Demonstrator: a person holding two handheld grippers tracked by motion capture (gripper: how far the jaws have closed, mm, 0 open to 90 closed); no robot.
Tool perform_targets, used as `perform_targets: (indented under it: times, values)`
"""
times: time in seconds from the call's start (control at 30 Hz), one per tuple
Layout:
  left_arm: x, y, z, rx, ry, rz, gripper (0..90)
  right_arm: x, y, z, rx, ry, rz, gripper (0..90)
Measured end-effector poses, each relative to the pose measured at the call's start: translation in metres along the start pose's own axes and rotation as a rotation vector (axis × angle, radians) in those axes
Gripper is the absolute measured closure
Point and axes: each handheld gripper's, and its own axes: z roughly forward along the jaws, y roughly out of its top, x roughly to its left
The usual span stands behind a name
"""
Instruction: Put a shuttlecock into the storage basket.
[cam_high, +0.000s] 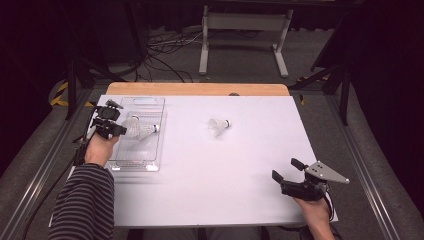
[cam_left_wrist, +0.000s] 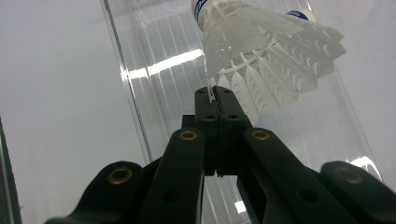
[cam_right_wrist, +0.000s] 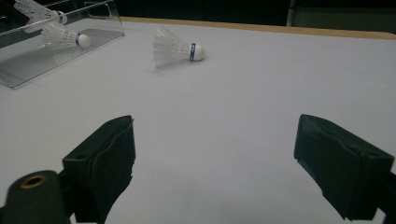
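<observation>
Shuttlecocks are going into the clear tray (cam_high: 150, 102) at far left: the left gripper (cam_left_wrist: 215, 93), jaws pinched on one's (cam_left_wrist: 261, 65) feathers, holds it over the tray beside another (cam_high: 141, 131). The right gripper (cam_right_wrist: 215, 163) waits wide open; one shuttlecock (cam_high: 218, 126) remains mid-table.

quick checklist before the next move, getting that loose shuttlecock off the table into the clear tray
1. Left tool shut on a shuttlecock's skirt over the clear tray: the jaws are together at the feather edge, but whether feathers are pinched, cannot tell.
2. Second shuttlecock already in the tray: ok.
3. Loose shuttlecock lying free on the white table, on its side: ok.
4. Right tool open and holding nothing: ok.
5. Path from right tool to the loose shuttlecock free of obstacles: ok.
6. Room left in the tray for a third: ok, the near half looks bare.
</observation>
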Motion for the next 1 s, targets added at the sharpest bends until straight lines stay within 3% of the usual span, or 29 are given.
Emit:
perform_targets:
  times: [0.5,0.87,1.0]
  values:
    - [-0.0008,0.0035,0.0074,0.000,0.009,-0.019,87.2,0.0001,0.0000,-0.0001,-0.001,0.002,0.000,13.3]
    - [-0.0022,-0.0007,0.0018,-0.008,0.033,-0.005,67.4,0.0005,0.0001,-0.0005,-0.001,0.001,0.001,13.3]
    - [-0.0024,-0.0043,-0.0021,-0.017,0.021,-0.002,60.0,0.0006,0.0001,-0.0005,-0.002,0.000,0.000,13.3]
